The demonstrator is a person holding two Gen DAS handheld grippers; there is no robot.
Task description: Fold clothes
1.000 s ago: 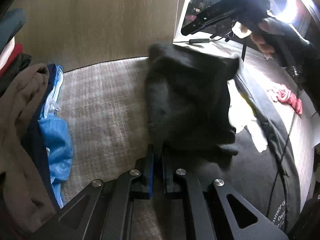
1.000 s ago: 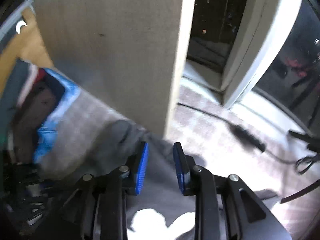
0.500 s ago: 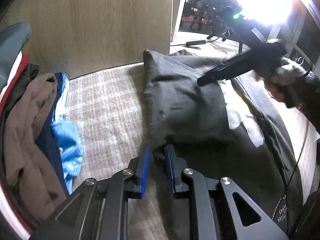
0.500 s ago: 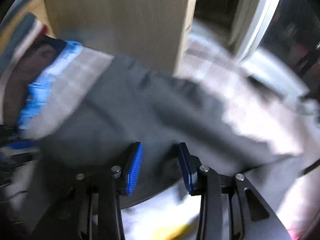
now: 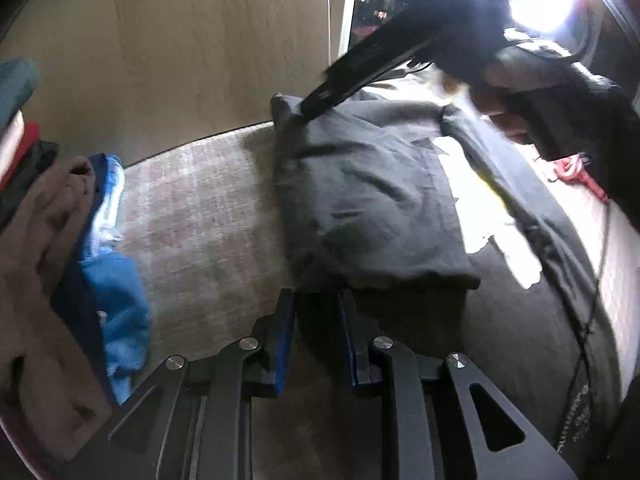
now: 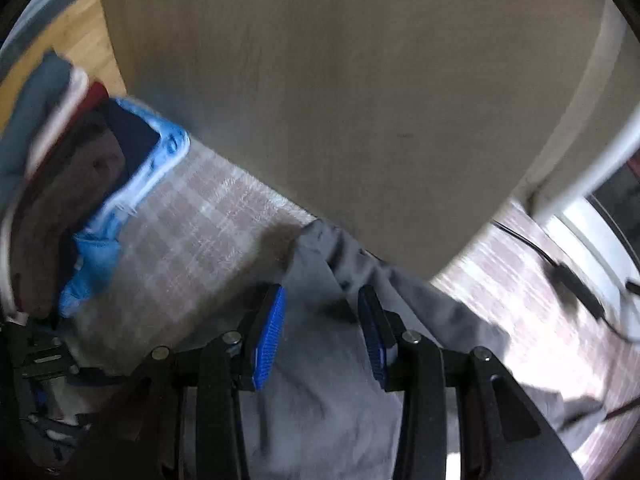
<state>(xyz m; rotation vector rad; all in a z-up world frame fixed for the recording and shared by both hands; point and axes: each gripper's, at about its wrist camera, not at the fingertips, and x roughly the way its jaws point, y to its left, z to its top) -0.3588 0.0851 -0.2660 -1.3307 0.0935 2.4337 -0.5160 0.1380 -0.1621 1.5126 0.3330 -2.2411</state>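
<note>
A checked rug [image 5: 200, 208] lies by a wooden wall. The dark shirt [image 5: 360, 200] fills the frame's middle, one side folded over. The left gripper [image 5: 316, 320] sits open at its bottom edge; the right gripper [image 6: 322, 316] hangs open over its top corner.

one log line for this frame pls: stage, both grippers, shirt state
stage: fold clothes, mid-fold | left gripper: open, at near edge of dark shirt | right gripper: open, over far corner | shirt: side flap folded over, on bed
</note>
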